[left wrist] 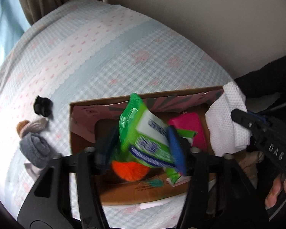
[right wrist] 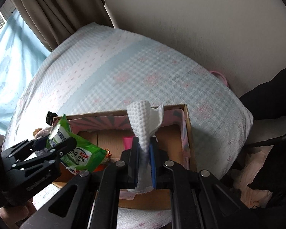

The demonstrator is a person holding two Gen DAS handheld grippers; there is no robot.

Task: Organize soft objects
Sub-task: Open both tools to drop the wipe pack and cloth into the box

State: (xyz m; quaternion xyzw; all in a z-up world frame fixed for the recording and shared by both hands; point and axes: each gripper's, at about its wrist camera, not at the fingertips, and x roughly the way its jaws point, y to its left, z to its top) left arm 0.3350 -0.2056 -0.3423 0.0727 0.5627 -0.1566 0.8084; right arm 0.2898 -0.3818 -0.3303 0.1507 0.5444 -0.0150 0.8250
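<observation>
Wipes pack tilted, long axis diagonal

Right hand-held gripper: clamped on white towel
Box: cardboard, on bed
Left hand-held gripper: green pack between fingers, above box

light: soft daylight, window at left | blur: moderate | edges: fisheye-bent, perhaps vignetted

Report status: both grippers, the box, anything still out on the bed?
Left gripper open, green wipes pack between jaws over cardboard box. Right gripper shut on white towel. Socks on bed.
</observation>
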